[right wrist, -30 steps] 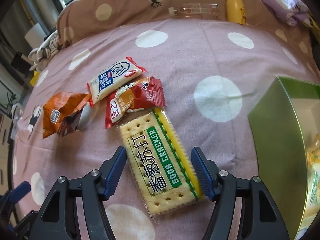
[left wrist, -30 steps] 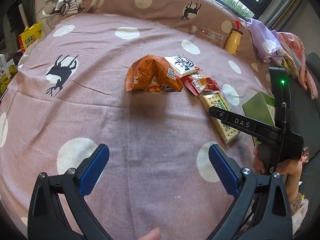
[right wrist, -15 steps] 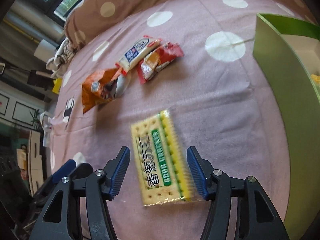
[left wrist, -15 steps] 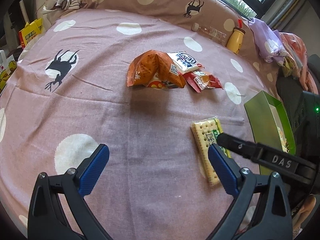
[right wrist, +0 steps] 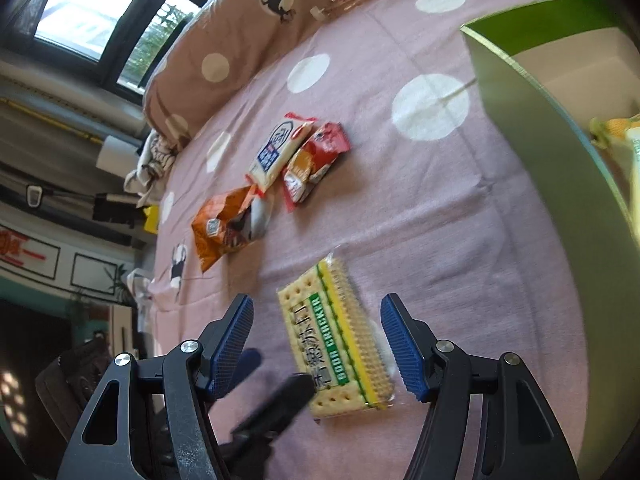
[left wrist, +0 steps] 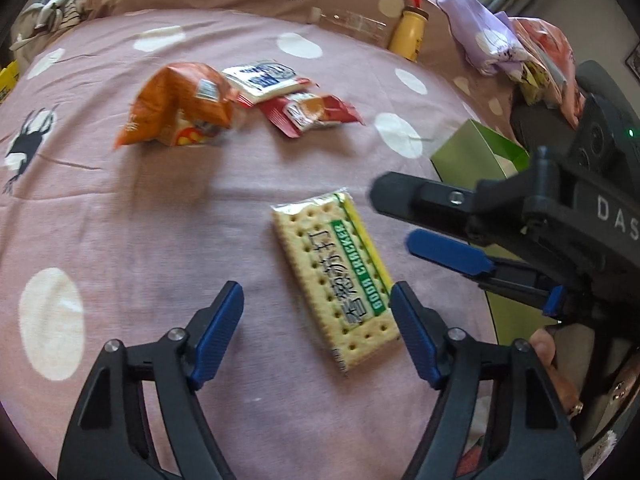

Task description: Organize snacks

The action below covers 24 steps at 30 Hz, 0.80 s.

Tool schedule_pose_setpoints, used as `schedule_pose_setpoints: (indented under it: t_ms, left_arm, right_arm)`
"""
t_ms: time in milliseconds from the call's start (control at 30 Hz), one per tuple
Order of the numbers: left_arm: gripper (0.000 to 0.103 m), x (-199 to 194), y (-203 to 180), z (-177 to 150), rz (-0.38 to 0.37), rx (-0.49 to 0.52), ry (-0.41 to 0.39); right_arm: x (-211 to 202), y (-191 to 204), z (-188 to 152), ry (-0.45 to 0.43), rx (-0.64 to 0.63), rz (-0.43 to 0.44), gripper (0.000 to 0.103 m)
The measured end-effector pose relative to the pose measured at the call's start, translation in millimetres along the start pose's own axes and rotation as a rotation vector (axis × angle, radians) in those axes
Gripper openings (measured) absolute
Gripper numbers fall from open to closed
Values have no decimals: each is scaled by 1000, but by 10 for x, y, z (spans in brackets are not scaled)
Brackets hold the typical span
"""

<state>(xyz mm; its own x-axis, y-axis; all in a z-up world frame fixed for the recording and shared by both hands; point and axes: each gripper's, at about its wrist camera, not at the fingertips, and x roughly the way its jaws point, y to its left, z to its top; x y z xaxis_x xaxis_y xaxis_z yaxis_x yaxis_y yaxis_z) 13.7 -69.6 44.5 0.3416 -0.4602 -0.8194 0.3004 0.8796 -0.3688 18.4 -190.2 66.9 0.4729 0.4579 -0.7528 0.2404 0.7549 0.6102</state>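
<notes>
The cracker packet lying on the bed carries a green band printed "SODA CRACKER" in white capitals, with large dark Chinese characters running alongside it; both show in the left and the right wrist views. The black body of the right gripper bears the pale letters "DAS", cut off at the picture's edge. Print on the orange, white and red snack bags is too blurred to read.

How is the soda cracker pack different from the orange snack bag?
The soda cracker pack is flat, rectangular and pale yellow with a green band; the orange snack bag is puffy and crumpled. The cracker pack lies alone near the grippers; the orange bag sits farther off beside other packets. Both rest on the pink bedspread.
</notes>
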Motion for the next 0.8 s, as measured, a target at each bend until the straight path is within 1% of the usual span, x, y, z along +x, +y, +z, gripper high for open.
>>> schedule_pose_setpoints:
  t_ms: [67, 133, 200, 233, 267, 300, 367, 433, 467, 500, 567, 633, 667, 733, 800]
  left_arm:
    - [64, 68, -40, -2, -17, 0, 11]
    - [58, 130, -78, -1, -28, 11, 20]
    - [55, 164, -120, -7, -24, 23, 10]
    - [52, 175, -140, -7, -11, 30, -2]
    - [51, 187, -148, -10, -6, 31, -8]
    - [52, 190, -145, -5, -9, 31, -14]
    - [48, 188, -128, 11, -18, 34, -19]
    - [45, 177, -108, 26, -24, 14, -32]
    - [42, 159, -107, 37, -30, 5, -42]
    - [41, 133, -118, 47, -28, 6, -51]
    - [41, 38, -190, 55, -23, 31, -100]
    - [40, -105, -302, 77, -37, 68, -168]
    - [40, -174, -382, 80, -35, 102, -196]
    - [40, -273, -506, 94, -30, 137, -244]
    - [40, -344, -643, 120, -42, 179, -274]
  right_arm:
    - [74, -3, 4, 28, 3, 10, 67]
    - [156, -20, 7, 56, 15, 13, 67]
    - [221, -40, 3, 88, 26, 21, 67]
    - [263, -43, 2, 103, 26, 16, 67]
    - [290, -46, 1, 108, 25, 5, 67]
    - [292, -44, -1, 102, 20, 1, 67]
    - [280, -28, -10, 95, 9, -8, 66]
    - [269, -14, -20, 91, -12, -29, 62]
    - [256, 3, -28, 87, -18, -42, 62]
    - [240, 13, -34, 84, -25, -49, 62]
    - [182, 60, -45, 67, -49, -54, 62]
    - [79, 133, -49, 32, -87, -60, 62]
    - [28, 156, -49, 14, -98, -62, 62]
    - [-128, 178, -36, -36, -109, -46, 62]
    - [-317, 165, -26, -92, -112, -27, 62]
